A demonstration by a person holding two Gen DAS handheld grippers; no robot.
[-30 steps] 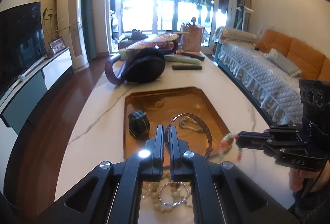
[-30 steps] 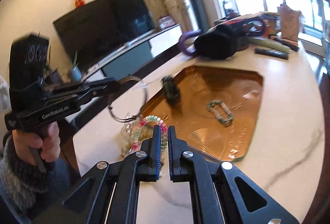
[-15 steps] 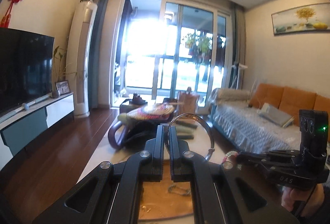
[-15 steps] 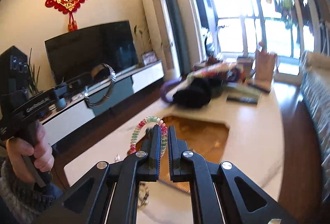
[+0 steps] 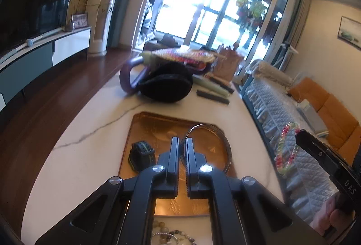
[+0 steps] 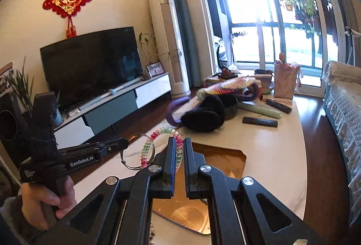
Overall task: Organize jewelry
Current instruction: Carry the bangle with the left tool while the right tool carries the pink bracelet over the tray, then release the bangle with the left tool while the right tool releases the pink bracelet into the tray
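Jewelry under inspection: my left gripper [image 5: 182, 145] has its jaws clamped on a thin metal bangle [image 5: 216, 136], held above the copper tray [image 5: 144, 118] on the bench [image 5: 90, 150], while my right gripper [image 6: 179, 150] pinches a coiled bead bracelet [image 6: 155, 143] aloft beside it. I judge the bangle light, stiff and slippery, best gripped across its band. I judge the bracelet soft and springy, best taken at one coil.

I see a thin silver bangle [image 5: 216, 141] standing on edge at the lower middle of the left wrist view, over the copper tray [image 5: 144, 123], where a dark green-striped band [image 5: 141, 156] lies at the tray's left. A pastel coil bracelet [image 5: 287, 150] of green, pink and white hangs upright at the right edge. Beaded bracelets [image 5: 171, 236] lie at the bottom centre, below the tray.
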